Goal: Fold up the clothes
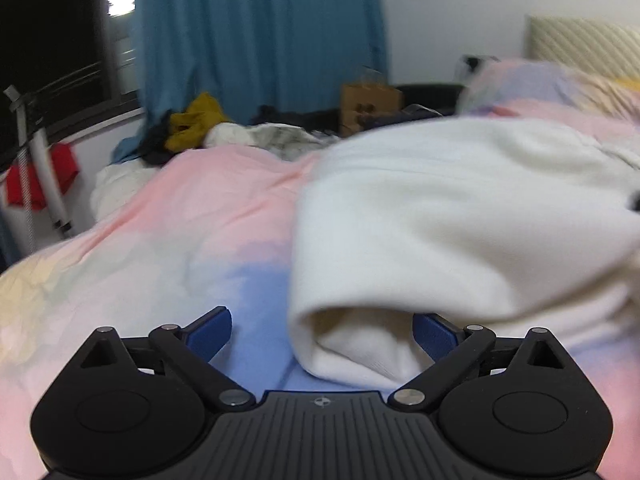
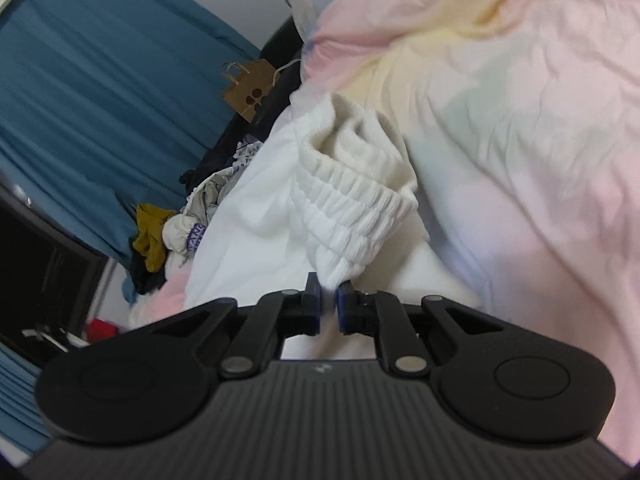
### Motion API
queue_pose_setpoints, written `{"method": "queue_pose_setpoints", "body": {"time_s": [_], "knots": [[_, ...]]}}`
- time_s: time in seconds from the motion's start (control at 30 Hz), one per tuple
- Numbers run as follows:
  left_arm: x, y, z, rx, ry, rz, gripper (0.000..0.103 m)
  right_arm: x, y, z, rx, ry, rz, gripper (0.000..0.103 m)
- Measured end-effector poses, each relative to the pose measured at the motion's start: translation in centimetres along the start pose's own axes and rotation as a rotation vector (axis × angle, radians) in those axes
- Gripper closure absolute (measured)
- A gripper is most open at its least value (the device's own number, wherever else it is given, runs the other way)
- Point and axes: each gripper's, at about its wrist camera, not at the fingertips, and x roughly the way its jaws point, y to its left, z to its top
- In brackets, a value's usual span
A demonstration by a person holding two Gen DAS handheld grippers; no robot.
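Left gripper [image 1: 322, 334] fingers wide apart, low over the bed [image 1: 180, 216], with the white garment's [image 1: 440, 208] open end lying between them, ungripped. Right gripper [image 2: 328, 306] fingers clamped on the garment [image 2: 256, 208] just below its elastic band [image 2: 352, 200]. I'd close left on the hem edge, then lift both level and taut before folding.

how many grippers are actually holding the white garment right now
1. The right gripper is shut on the white garment near its elastic band. The left gripper is open beside a folded edge.
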Motion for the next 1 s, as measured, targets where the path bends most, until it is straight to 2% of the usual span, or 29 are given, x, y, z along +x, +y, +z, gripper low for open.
{"method": "queue_pose_setpoints", "body": {"time_s": [0.17,0.23,0.37,0.43,0.47,0.53,0.6,0.67,0.8,0.93,1.0], "knots": [[2.3,2.7,0.1,-0.163,0.023,-0.018,0.004,0.6,-0.3,0.3,-0.001,0.022,0.008,0.088],[2.7,3.0,0.2,-0.177,0.012,-0.024,0.004,1.5,-1.0,0.1,0.019,0.042,0.007,0.088],[3.0,3.5,0.5,-0.195,-0.012,-0.035,0.010,3.5,-1.9,0.1,0.055,0.058,0.000,0.088],[2.8,4.8,0.6,-0.275,-0.006,-0.056,0.010,3.3,-2.0,0.2,0.068,0.038,0.017,0.090],[2.7,5.6,0.6,-0.323,0.000,-0.066,0.010,2.9,-1.9,0.3,0.064,0.012,0.025,0.094],[3.0,7.3,0.6,-0.412,0.007,-0.090,0.010,1.4,-1.4,0.7,0.039,-0.067,0.040,0.096],[3.2,8.4,0.4,-0.453,0.002,-0.100,0.010,0.2,-1.1,1.2,0.025,-0.140,0.051,0.096],[3.5,8.7,0.4,-0.445,0.009,-0.099,0.010,0.5,-1.3,1.2,0.009,-0.133,0.019,0.097],[3.5,8.2,0.4,-0.403,0.019,-0.092,0.010,3.1,-3.9,0.4,0.047,-0.024,-0.074,0.097],[2.2,7.8,0.9,-0.354,0.043,-0.080,0.011,3.0,-4.0,0.1,0.005,-0.023,-0.059,0.095],[0.5,6.9,1.1,-0.296,0.046,-0.066,0.011,2.4,-3.8,0.2,-0.002,-0.018,-0.048,0.092]]}}
